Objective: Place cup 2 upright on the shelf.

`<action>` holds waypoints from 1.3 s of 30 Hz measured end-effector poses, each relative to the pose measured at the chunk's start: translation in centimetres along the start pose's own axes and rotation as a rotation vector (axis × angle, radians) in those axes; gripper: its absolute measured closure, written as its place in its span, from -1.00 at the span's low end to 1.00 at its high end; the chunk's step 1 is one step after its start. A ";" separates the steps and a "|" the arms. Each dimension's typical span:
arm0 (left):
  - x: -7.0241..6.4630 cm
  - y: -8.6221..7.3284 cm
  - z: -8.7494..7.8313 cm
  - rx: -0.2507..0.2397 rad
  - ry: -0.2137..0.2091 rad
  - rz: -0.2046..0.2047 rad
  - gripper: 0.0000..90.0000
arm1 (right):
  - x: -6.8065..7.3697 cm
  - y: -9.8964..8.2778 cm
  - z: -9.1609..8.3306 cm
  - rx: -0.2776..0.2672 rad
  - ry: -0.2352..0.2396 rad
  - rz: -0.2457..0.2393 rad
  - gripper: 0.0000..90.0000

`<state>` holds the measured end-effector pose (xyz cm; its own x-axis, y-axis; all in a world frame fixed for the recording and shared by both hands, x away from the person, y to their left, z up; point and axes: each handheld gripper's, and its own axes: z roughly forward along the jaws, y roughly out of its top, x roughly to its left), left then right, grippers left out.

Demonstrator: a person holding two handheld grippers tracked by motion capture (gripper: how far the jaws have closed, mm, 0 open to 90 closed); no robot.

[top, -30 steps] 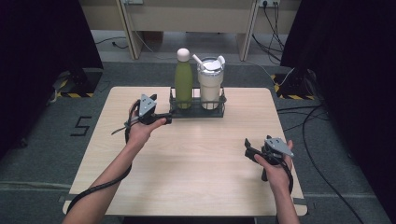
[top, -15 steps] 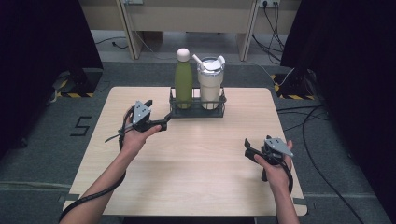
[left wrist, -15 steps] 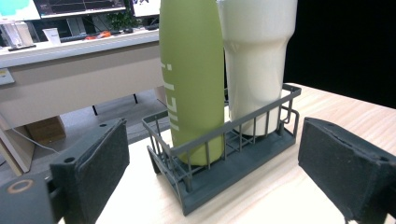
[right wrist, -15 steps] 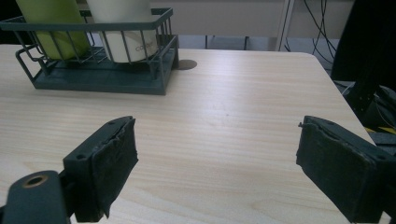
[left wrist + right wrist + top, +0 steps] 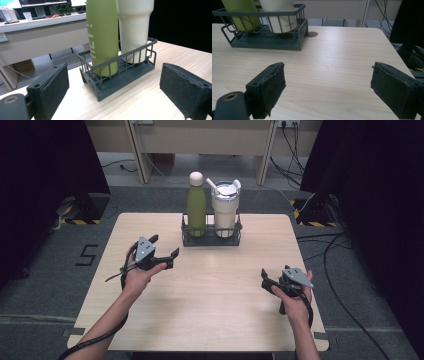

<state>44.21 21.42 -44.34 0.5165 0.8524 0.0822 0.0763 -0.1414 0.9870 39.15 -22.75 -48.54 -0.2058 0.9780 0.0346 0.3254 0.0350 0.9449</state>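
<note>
High view, one wire rack (image 5: 210, 240), one green bottle (image 5: 196, 205), one white tumbler (image 5: 225, 210), two claws wide, left claw (image 5: 165, 251), right claw (image 5: 264, 277).

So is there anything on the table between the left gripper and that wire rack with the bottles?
Nothing visible: bare table lies between the open left gripper and the wire rack.

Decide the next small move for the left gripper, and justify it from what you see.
Probably ease the left gripper forward towards the wire rack. Its jaws stand open with nothing between them, apart from the rack's left end, where the green bottle stands upright beside the white tumbler. The right gripper is open and far off.
</note>
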 end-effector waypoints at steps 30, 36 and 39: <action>0.0 -3.8 -4.5 0.048 0.015 -0.010 -0.82 | 0.3 -0.1 0.1 0.006 0.002 -0.009 -0.73; 0.2 -4.5 -5.6 0.052 0.026 -0.022 -0.82 | 0.4 -0.1 0.1 0.005 0.002 -0.009 -0.72; 0.2 -4.8 -6.1 0.055 0.032 -0.027 -0.82 | 0.4 -0.1 0.1 0.005 0.004 -0.010 -0.73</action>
<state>38.74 25.40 -48.23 0.4859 0.8719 0.0606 0.1369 -0.1444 0.9800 39.13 -22.31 -48.67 -0.2124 0.9768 0.0267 0.3281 0.0456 0.9435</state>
